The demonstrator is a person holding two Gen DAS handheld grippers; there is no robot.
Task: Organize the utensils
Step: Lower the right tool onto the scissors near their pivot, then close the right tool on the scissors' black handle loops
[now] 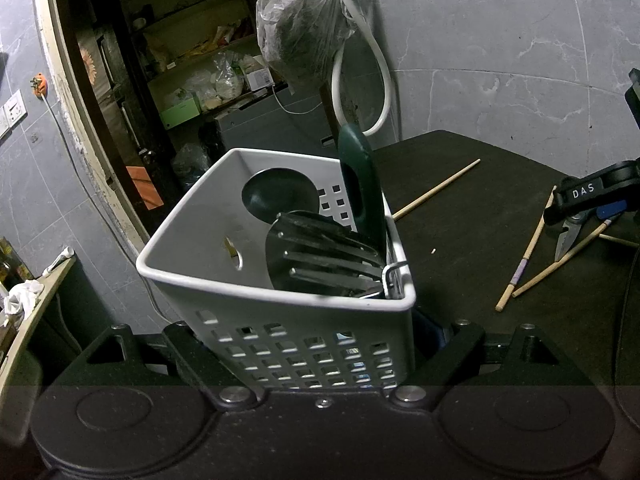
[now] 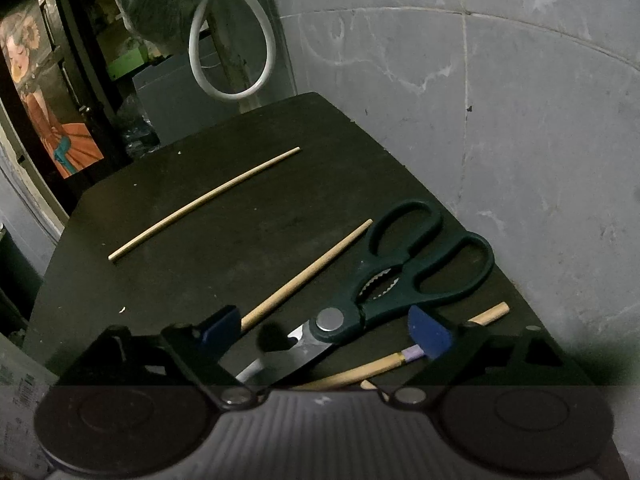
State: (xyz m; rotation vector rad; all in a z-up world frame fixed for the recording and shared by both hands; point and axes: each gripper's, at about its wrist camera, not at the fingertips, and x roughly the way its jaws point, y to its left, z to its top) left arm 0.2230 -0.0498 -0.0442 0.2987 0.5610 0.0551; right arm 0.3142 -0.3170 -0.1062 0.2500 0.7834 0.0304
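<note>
Black matte tabletop [image 2: 224, 216], set against a grey marbled wall; everything else sits on it.

White perforated plastic caddy [image 1: 192, 232] at the table's near left. The left gripper [image 1: 316, 344] is clamped across its lower end wall, one finger on each side. Contents: a dark ladle bowl [image 1: 280, 196], a slotted metal turner [image 1: 320, 256], a green-handled utensil [image 1: 360, 184] leaning upright against the far wall.

Kitchen scissors [image 2: 384, 292], green-black handles, steel blades nearly closed, lying flat at the table's right side with the blades toward the camera. The right gripper [image 2: 328, 328] hangs over the pivot and blade, blue pads spread wide to either side, nothing pressed between them: released.

Wooden chopsticks: one [image 2: 204, 204] alone mid-table, one [image 2: 308, 276] just beside the scissors' left, one with a lilac band [image 2: 376, 364] under the right pad, another [image 2: 488, 314] partly hidden behind the scissors.

Handling, as judgement: the scissors look the heaviest loose item, rigid, steel smooth and likely slippery. Best hold probably across the pivot or the plastic shank just behind it, so the weight balances and the blades stay together. Chopsticks are light, stiff and round; they may roll, so pinch mid-length.
</note>
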